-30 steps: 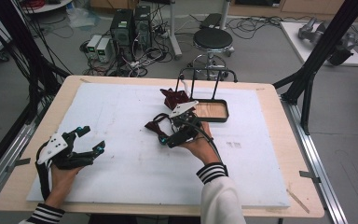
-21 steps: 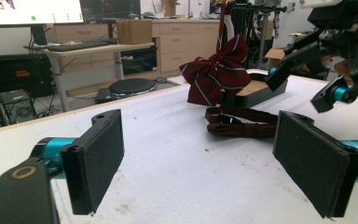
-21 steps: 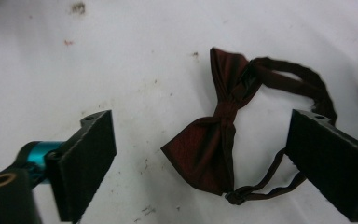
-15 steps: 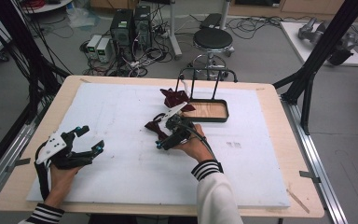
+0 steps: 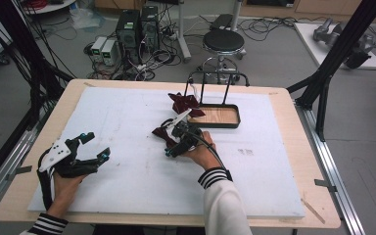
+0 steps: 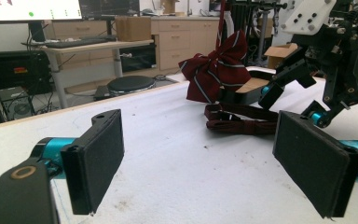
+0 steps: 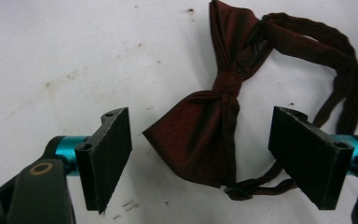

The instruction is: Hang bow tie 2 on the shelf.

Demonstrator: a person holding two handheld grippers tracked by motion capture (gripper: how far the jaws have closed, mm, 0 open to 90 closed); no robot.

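- Right now the right gripper (image 5: 169, 142) hangs low over a dark red bow tie (image 7: 200, 128) lying flat on the white table cover (image 5: 127, 186), near the middle of the table.
- Its jaws have just been closing; they stand spread on either side of the bow tie's lower wing, and neither pad touches the cloth.
- The bow tie's strap (image 7: 340, 70) loops away beside it.
- A second bow tie (image 6: 216, 70), red with pale stripes, seems to lean at the rim of a black tray (image 5: 235, 123) behind, though that view is small.
- The left gripper (image 5: 94, 146) rests well apart at the table's left, jaws spread with nothing between them.
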